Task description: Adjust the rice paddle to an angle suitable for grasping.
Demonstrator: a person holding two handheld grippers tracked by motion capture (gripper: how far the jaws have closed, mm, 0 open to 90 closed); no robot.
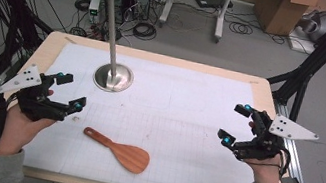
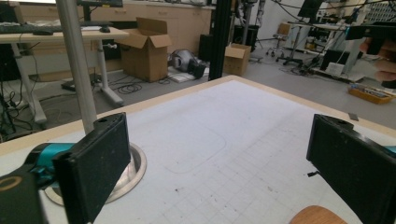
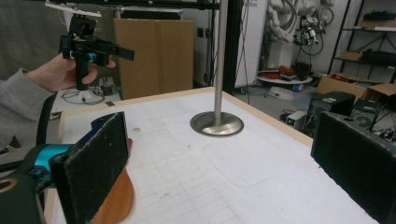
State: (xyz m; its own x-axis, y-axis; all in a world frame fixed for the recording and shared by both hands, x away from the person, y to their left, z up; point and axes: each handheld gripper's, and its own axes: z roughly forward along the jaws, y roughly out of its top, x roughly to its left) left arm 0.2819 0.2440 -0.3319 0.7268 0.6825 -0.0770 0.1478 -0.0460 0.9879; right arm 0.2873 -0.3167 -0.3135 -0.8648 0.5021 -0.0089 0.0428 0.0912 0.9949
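Note:
A wooden rice paddle (image 1: 119, 150) lies flat on the white gridded mat (image 1: 175, 124), handle toward the left; its blade edge shows in the left gripper view (image 2: 317, 215) and beside the near jaw in the right gripper view (image 3: 114, 198). My left gripper (image 1: 71, 90) is held above the table's left side, open, nothing between its jaws. My right gripper (image 1: 236, 123) hovers over the right side, also open and empty. The left gripper (image 3: 86, 44) appears far off in the right gripper view, held in a hand.
A metal stand with a round base (image 1: 112, 77) and a tall pole (image 1: 112, 14) rises at the back left of the mat. The wooden table edge (image 1: 157, 56) borders a floor with cables and cardboard boxes (image 1: 282, 8).

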